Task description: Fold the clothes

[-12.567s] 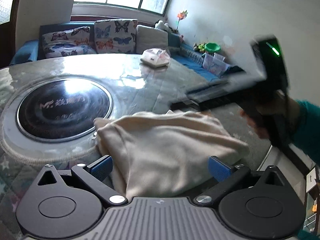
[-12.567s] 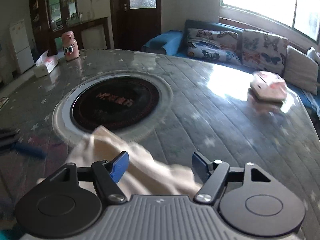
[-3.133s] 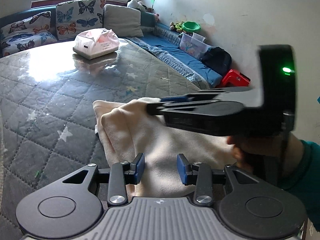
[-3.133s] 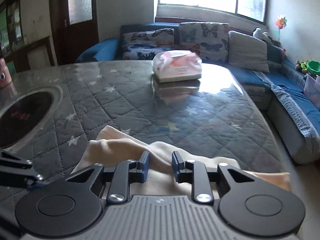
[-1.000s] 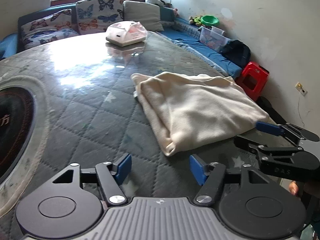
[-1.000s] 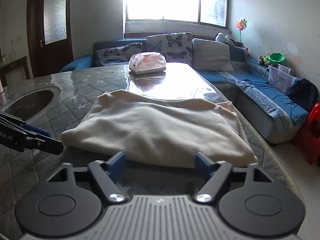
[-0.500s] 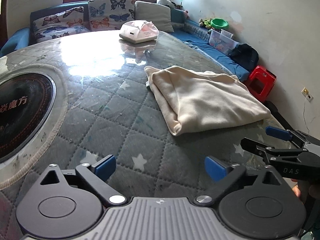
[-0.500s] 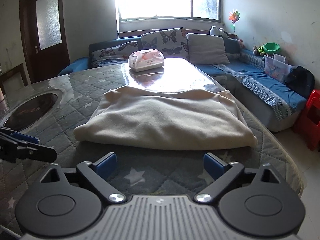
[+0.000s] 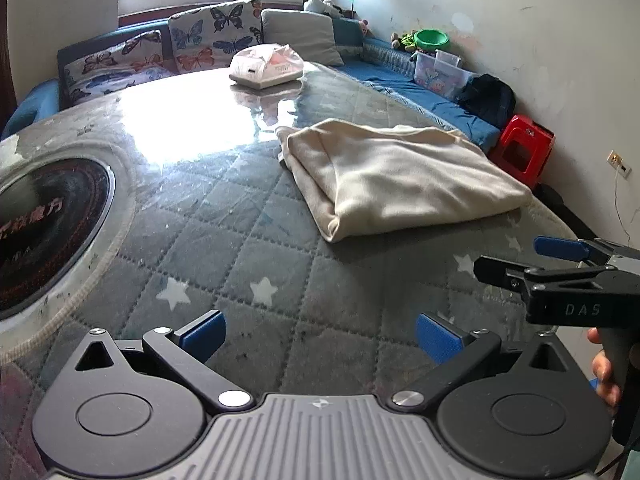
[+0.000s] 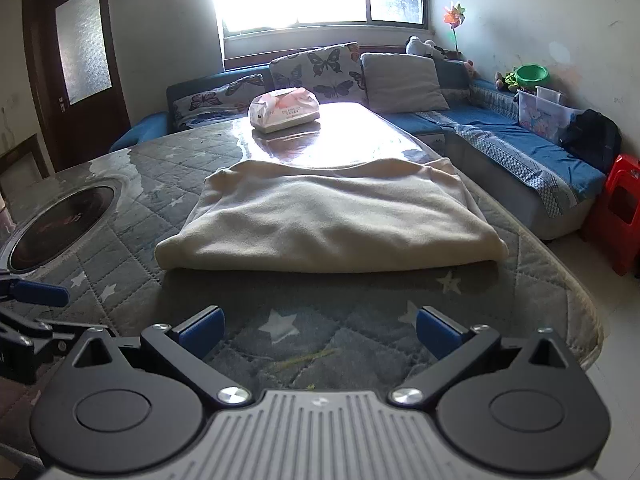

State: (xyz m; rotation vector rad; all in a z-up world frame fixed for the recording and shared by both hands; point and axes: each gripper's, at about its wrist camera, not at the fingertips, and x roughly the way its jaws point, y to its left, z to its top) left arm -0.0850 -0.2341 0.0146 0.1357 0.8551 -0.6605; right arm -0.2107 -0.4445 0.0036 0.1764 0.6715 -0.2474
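A cream garment (image 9: 400, 176) lies folded into a flat rectangle on the quilted grey table (image 9: 248, 232), near its right edge. It also shows in the right wrist view (image 10: 328, 220). My left gripper (image 9: 320, 336) is open and empty, held back from the garment's near left corner. My right gripper (image 10: 320, 332) is open and empty, in front of the garment's near folded edge. The right gripper also shows at the right of the left wrist view (image 9: 516, 260).
A tissue pack (image 9: 266, 66) lies at the table's far end. A round black hotplate (image 9: 40, 232) is set into the table on the left. A blue sofa (image 10: 520, 152) and a red stool (image 10: 624, 208) stand beyond the table's right edge.
Both grippers have pulled further back from the folded garment and their jaws stand wide. The garment lies still where it was let go.
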